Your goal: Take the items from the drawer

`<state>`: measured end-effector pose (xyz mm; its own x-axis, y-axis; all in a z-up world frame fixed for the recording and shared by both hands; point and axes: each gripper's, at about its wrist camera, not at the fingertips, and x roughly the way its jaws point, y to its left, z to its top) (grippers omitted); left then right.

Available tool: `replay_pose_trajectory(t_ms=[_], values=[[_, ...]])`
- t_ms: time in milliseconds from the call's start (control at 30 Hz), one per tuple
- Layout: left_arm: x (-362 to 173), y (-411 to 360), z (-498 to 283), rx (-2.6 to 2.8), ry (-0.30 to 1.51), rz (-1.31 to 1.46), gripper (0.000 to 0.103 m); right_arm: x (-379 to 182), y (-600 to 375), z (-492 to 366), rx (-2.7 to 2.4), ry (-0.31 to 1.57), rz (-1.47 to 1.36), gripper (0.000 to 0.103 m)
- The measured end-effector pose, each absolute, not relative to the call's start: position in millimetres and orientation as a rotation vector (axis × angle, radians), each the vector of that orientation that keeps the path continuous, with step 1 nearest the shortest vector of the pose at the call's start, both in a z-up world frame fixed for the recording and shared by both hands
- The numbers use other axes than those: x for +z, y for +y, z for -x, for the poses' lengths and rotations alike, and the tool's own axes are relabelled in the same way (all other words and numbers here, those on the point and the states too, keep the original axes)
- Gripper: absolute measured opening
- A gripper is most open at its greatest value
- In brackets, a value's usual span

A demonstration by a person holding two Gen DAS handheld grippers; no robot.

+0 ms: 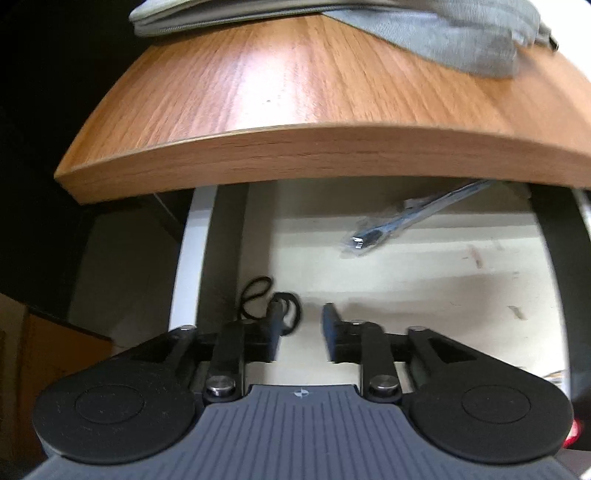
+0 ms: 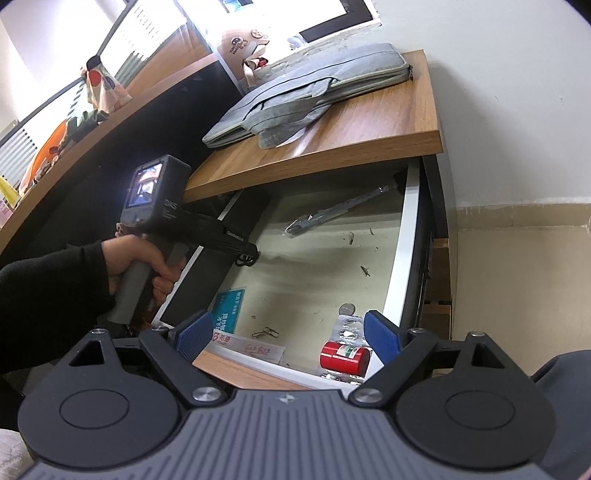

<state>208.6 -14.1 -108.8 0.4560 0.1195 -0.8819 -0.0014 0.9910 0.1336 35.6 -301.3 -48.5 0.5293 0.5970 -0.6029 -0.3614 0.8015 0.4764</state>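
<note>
The drawer (image 2: 402, 251) stands pulled open under the wooden desk top (image 2: 369, 122). In the left wrist view my left gripper (image 1: 301, 332) is open inside the drawer, its fingers just right of a black coiled cord (image 1: 266, 299). A cable in a clear bag (image 1: 391, 225) lies at the back. In the right wrist view the left gripper (image 2: 251, 254) reaches in from the left beside the cord (image 2: 245, 261). My right gripper (image 2: 284, 338) is open and empty above the drawer's front. Below it lie a red canister (image 2: 343, 356), a coin (image 2: 346, 308), a blue card (image 2: 227, 312) and the bagged cable (image 2: 332, 214).
A grey laptop sleeve (image 2: 306, 92) lies on the desk top, also in the left wrist view (image 1: 443, 33). A white wall (image 2: 517, 110) is on the right. A black desk partition (image 2: 110, 140) runs on the left. A paper clip (image 2: 266, 333) and small scraps lie on the drawer floor.
</note>
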Motion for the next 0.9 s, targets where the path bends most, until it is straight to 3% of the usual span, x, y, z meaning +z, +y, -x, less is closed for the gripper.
replay_pose_trajectory(t_ms=[100, 167, 900], values=[[-108.0, -13.9, -212.2, 0.086, 1.107, -0.131, 0.043, -50.0, -302.1, -36.3, 0.585, 0.836, -0.321, 0.093], [-110.4, -16.8, -215.8, 0.088, 1.112, -0.151, 0.055, -50.6, -302.1, -36.4, 0.588, 0.837, -0.326, 0.093], [-120.1, -13.0, -235.3, 0.011, 1.182, -0.115, 0.064, -53.5, -306.3, -37.7, 0.578, 0.845, -0.358, 0.093]])
